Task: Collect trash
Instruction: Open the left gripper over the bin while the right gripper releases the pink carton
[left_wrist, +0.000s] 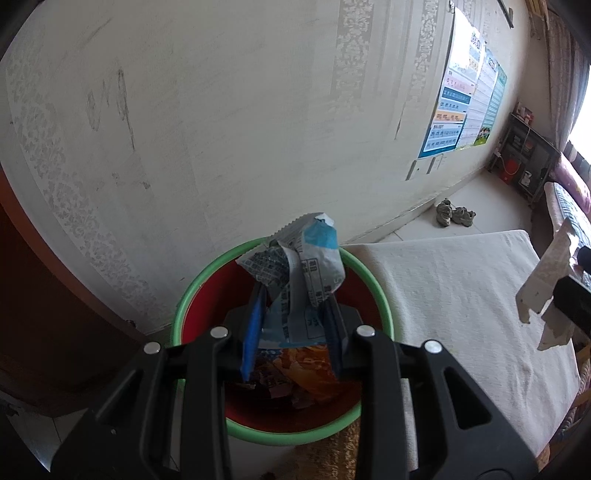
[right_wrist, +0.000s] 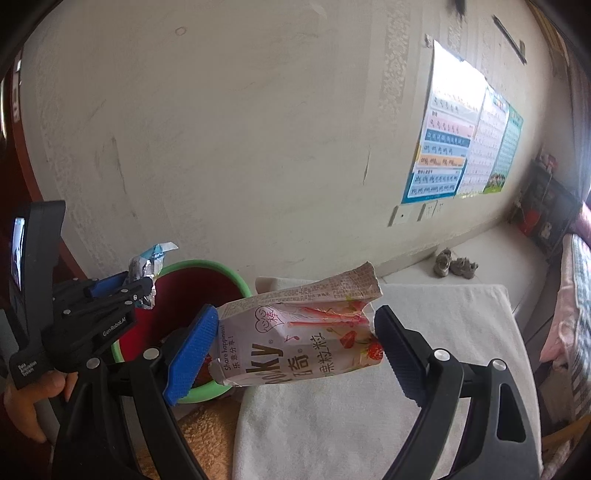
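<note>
My left gripper is shut on a crumpled blue-and-white wrapper and holds it above a red bin with a green rim. Orange and other wrappers lie inside the bin. In the right wrist view the left gripper with its wrapper hangs over the bin. My right gripper is shut on a pink Pocky box, held above the white cloth beside the bin. That box also shows at the right edge of the left wrist view.
A white cloth-covered surface lies right of the bin. A patterned wall with posters stands behind. Shoes lie on the floor by the wall. A dark shelf and bedding are at the far right.
</note>
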